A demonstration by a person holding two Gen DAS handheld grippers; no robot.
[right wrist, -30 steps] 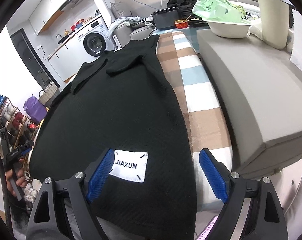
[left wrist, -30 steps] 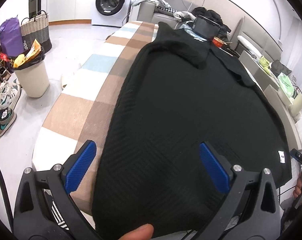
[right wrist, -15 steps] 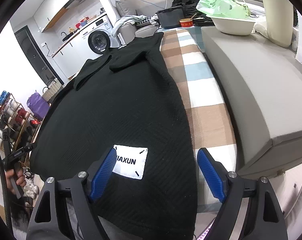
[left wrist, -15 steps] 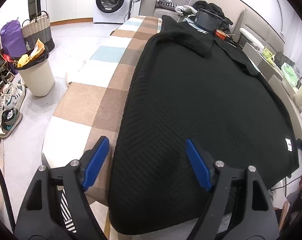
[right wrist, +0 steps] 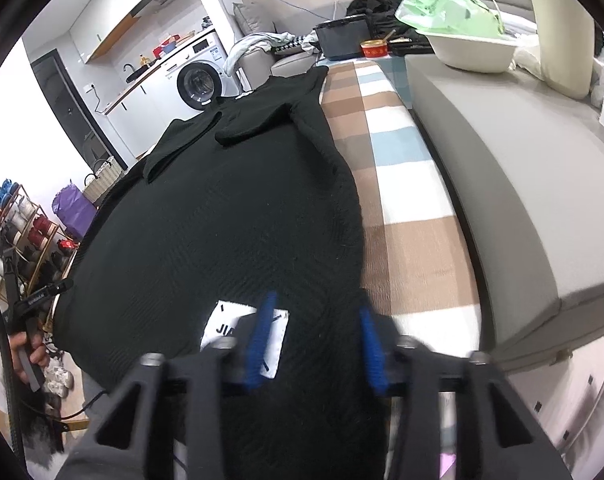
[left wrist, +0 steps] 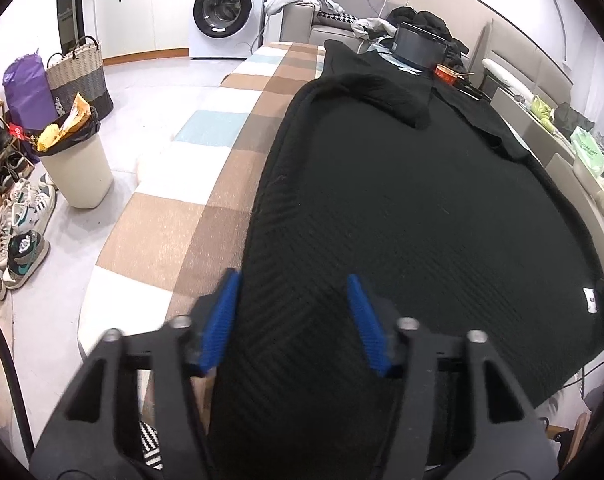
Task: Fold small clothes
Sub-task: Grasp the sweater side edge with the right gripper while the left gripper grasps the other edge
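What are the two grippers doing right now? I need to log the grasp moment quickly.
Left gripper: jaws closing over the near hem of the black sweater, not yet pinched.
Right gripper: jaws closing over the same hem beside the white label.

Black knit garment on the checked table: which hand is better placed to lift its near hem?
Neither clearly; both. The left gripper straddles the black knit garment at its left hem corner, the right gripper beside the white label. Both are closing, fabric between their fingers.
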